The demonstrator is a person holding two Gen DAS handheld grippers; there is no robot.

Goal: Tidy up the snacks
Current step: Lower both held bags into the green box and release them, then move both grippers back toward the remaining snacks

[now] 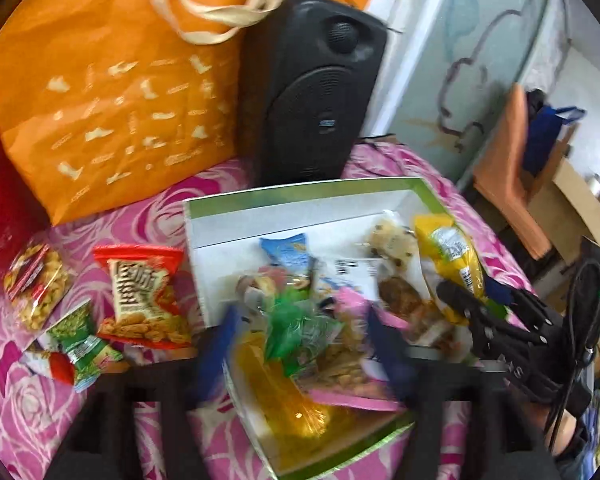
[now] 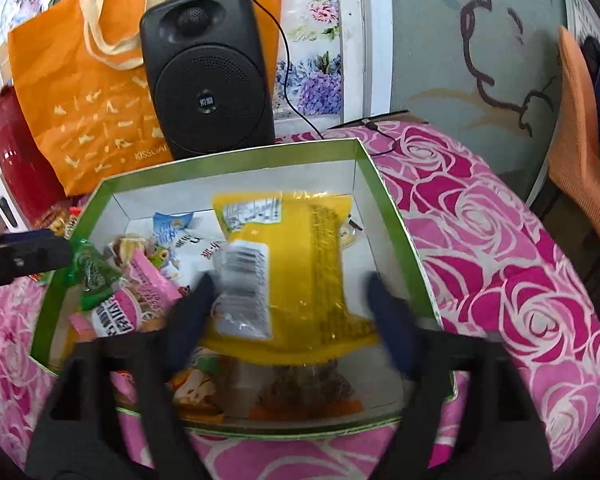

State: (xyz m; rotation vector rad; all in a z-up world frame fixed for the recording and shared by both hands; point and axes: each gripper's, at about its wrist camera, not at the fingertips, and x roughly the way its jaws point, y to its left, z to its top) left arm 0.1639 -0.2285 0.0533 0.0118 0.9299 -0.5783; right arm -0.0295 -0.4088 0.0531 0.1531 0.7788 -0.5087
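Note:
A green-rimmed white box on the pink rose cloth holds several snack packets. My left gripper hovers over its near left part, fingers wide apart and open, with a small green packet lying between them on the pile. My right gripper is open over the box's right side. A yellow packet lies between its fingers, on top of cookies. Three loose packets rest on the cloth left of the box: peanuts, a red-orange one, and a green-red one.
A black speaker stands right behind the box, its cable trailing right. An orange tote bag leans beside it, with a red container at far left. The table edge drops off on the right, where an orange chair stands.

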